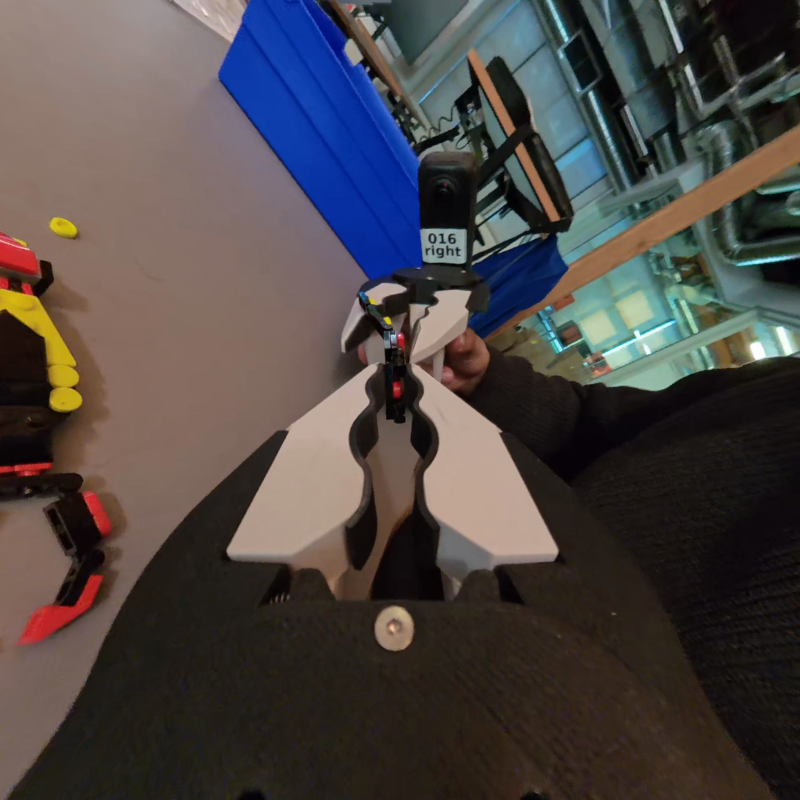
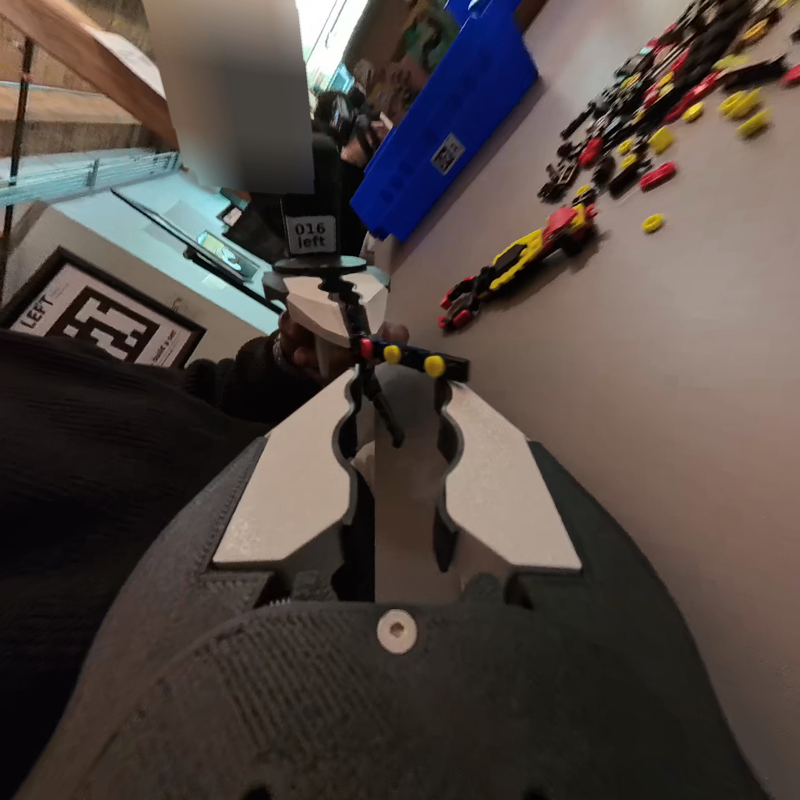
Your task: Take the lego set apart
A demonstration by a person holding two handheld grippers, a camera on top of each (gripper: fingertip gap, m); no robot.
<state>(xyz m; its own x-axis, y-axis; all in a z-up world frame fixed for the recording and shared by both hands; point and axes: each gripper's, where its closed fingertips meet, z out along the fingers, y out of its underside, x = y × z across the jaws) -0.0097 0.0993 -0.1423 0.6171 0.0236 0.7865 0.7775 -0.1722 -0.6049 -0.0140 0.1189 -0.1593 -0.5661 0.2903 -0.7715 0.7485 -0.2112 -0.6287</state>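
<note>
Left gripper (image 1: 396, 385) fingers are pinched together on a skinny black lego piece (image 1: 395, 389) with red pins, held up off the table (image 1: 173, 216). Right gripper (image 2: 400, 383) fingers sit a bit apart with the black beam (image 2: 415, 359) with yellow studs lying across their tips; can't tell if they really grip it. The two grippers meet nose to nose, both on the same little assembly. In the left view, the main lego set (image 1: 30, 359) is at 9 o'clock on the table, a loose yellow stud (image 1: 63, 227) at 10. In the right view, a pile of loose parts (image 2: 675, 99) sits at 1 o'clock, and a blue bin (image 2: 446, 130) at 12.
</note>
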